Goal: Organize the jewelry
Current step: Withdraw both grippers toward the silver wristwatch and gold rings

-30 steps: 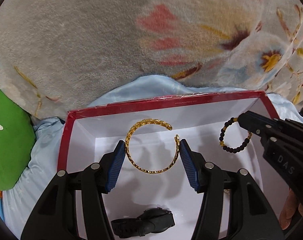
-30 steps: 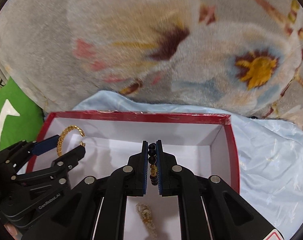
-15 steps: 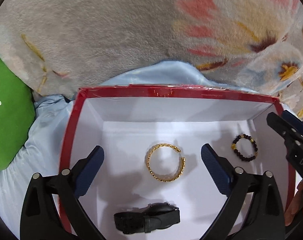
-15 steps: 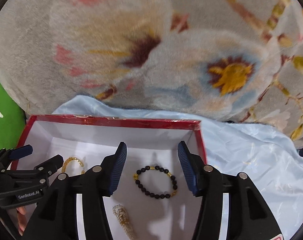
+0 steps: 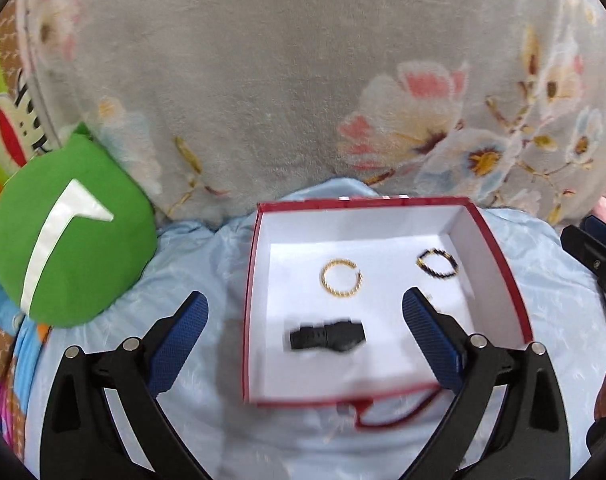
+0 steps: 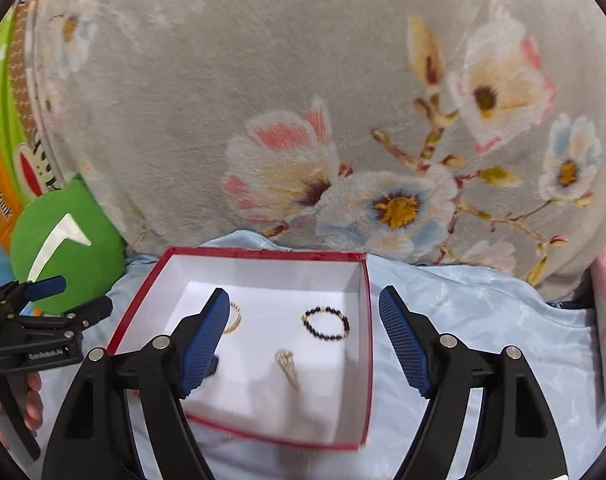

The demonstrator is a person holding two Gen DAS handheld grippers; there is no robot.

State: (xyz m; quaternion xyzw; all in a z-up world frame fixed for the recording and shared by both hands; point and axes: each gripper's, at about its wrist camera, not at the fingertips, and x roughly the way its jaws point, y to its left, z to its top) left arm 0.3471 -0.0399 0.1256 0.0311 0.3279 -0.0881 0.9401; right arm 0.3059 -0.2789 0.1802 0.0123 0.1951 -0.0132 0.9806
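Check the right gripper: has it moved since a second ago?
Yes. The right gripper has pulled back and up from the red box; its jaws have just been opening, nothing between them, and the black bead bracelet lies on the box floor.

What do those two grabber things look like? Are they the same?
Yes, they match. The left gripper and right gripper each have two black plastic arms with long cut-out slots and round silver bolts. Their fingers carry ribbed blue pads. Seen from the right wrist camera, the left gripper's side bears small white lettering. No cables or sleeves show.
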